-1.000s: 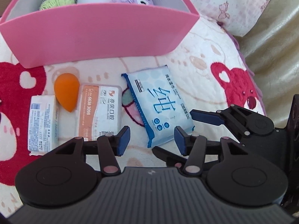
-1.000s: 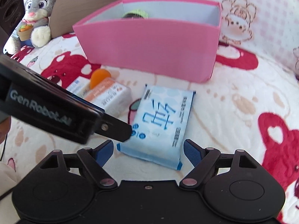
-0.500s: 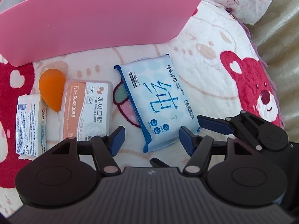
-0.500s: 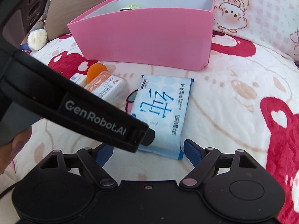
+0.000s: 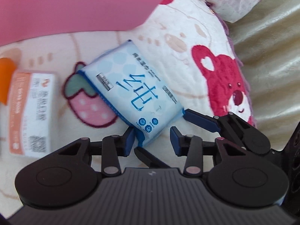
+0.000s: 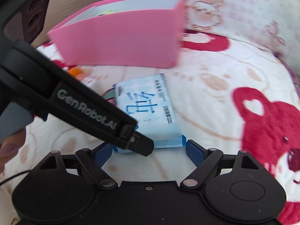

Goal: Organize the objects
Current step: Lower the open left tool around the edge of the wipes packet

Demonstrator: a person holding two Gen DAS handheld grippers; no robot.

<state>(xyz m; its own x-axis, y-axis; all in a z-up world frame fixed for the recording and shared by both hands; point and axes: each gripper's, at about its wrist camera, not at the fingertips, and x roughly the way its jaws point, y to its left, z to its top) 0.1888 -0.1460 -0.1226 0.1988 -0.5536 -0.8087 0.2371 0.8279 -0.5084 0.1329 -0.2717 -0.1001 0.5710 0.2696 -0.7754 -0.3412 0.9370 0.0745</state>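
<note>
Grippers converge on one wipes pack [image 5: 131,91] lying flat on a cartoon-print blanket [image 5: 187,24]. The left gripper [image 5: 152,140] has just been closing: its left pad touches the pack's near corner, while its right pad stands clear of the wrapper, so the pack sits partly between jaws that do not yet pinch it. In the right wrist view the right gripper [image 6: 147,149] stands wide, its blue fingertips [image 6: 194,150] flanking the pack's near edge, the right one just beside the pack's corner; whether the left one touches is hidden behind the left gripper's black body, which cuts across the lower left of that view down to the pack's edge. Both tools point steeply down at the blanket from the near side, the right one showing in the left wrist view as a black linkage with a blue finger resting just beside the pack's right corner. A hand [image 6: 9,146] shows at the left edge of the right wrist view. Left of the pack, over a strawberry print, lies an orange-and-white box [image 5: 31,112], with an orange sponge [image 5: 6,78] at the frame edge beside it. Beyond the pack stands a pink bin [image 6: 120,39], well apart from both grippers, its contents too blurred to tell. A checked pillow [image 6: 243,9] lies behind, to the right.
</note>
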